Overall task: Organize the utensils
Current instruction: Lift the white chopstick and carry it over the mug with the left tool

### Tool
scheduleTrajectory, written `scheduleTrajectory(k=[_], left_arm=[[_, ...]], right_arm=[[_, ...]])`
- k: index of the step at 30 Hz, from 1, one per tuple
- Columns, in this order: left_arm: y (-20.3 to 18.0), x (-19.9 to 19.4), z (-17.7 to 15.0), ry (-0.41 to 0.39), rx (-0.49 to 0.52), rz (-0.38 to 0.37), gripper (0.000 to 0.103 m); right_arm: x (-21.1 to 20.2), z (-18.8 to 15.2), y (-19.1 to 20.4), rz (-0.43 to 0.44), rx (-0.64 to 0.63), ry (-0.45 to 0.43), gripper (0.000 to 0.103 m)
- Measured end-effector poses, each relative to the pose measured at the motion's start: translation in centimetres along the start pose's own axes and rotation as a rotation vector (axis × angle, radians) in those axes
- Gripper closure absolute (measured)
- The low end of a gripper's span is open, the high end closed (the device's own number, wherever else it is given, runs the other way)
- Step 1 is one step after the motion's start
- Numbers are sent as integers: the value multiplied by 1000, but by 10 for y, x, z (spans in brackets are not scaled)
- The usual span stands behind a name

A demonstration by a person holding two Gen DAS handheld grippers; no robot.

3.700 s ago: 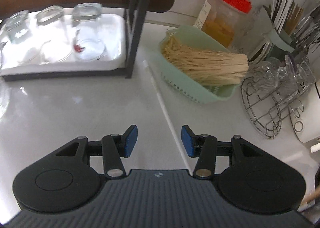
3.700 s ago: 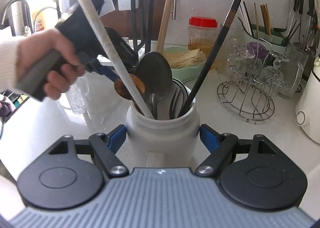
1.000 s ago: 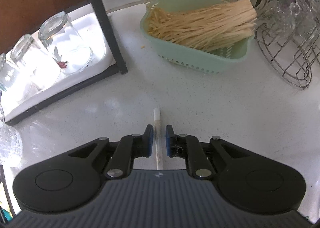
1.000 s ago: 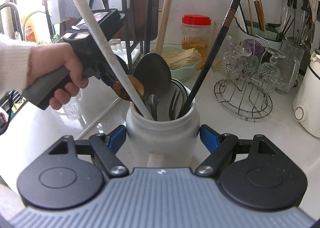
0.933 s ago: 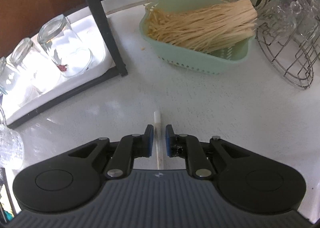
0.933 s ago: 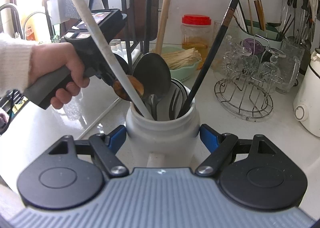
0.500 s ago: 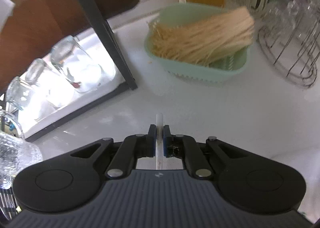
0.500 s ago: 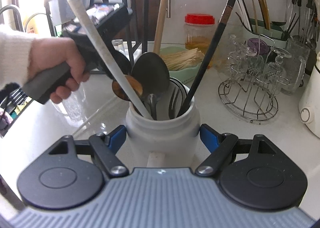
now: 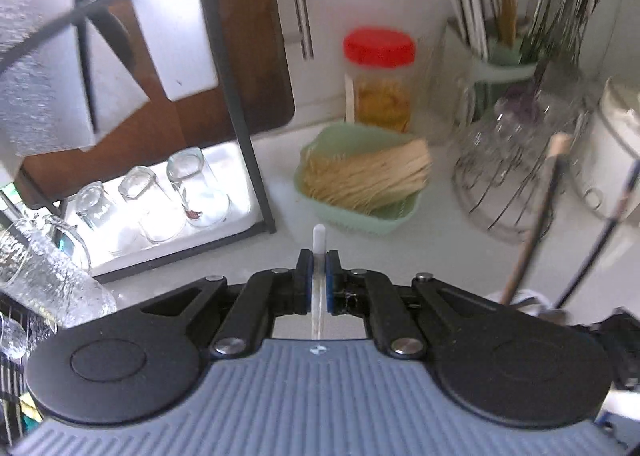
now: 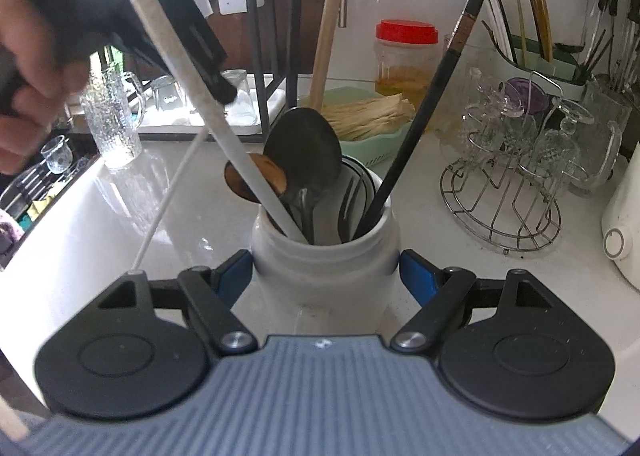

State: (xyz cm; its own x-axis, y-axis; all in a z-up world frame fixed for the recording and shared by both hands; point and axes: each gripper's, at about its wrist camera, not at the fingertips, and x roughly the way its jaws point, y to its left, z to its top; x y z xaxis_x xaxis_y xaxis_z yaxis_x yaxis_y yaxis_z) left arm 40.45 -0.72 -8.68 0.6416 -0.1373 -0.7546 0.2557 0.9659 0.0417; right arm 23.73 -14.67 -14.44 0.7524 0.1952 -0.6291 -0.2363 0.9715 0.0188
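— Tongs first: what is each one doing?

— Left gripper (image 9: pixel 319 276) is nearly closed, its blue pads pinching a thin white chopstick (image 9: pixel 319 240). Right gripper (image 10: pixel 325 280) stands fairly wide, a pad pressed on either side of the white utensil jar (image 10: pixel 324 252) on the bench (image 10: pixel 100 224).

— How does the chopstick look?

— Slim, round, plain white with a blunt tip that pokes just past the pads. In the right wrist view it slants down from the blurred left gripper, held by a hand (image 10: pixel 28 68) at the upper left, towards the bench just left of the jar. I cannot tell if its low end touches the bench.

— And the jar?

— It holds a thick white handle (image 10: pixel 224 136), a dark spoon (image 10: pixel 304 148), a wooden handle (image 10: pixel 326 36) and a black chopstick (image 10: pixel 420 128).

— Around it?

— A green basket (image 9: pixel 360 222) of pale sticks sits towards the bench's back edge, a red-lidded jar (image 9: pixel 378 48) behind it, a tray of upturned glasses (image 9: pixel 180 192) to its left and a wire glass rack (image 10: pixel 500 192) on the right.

— What differs from a second ago?

— Then the chopstick lay flat on the bench with the pads a little apart beside it; now it is clamped and raised. The right gripper is unmoved on the jar.
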Motion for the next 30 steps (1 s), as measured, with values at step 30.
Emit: scheduleTrajectory(k=[30], left_arm=[[-1,-138,-35,-180,-186,-48,96]], right_arm=[[2,-1,3,-17,9,-16,21]])
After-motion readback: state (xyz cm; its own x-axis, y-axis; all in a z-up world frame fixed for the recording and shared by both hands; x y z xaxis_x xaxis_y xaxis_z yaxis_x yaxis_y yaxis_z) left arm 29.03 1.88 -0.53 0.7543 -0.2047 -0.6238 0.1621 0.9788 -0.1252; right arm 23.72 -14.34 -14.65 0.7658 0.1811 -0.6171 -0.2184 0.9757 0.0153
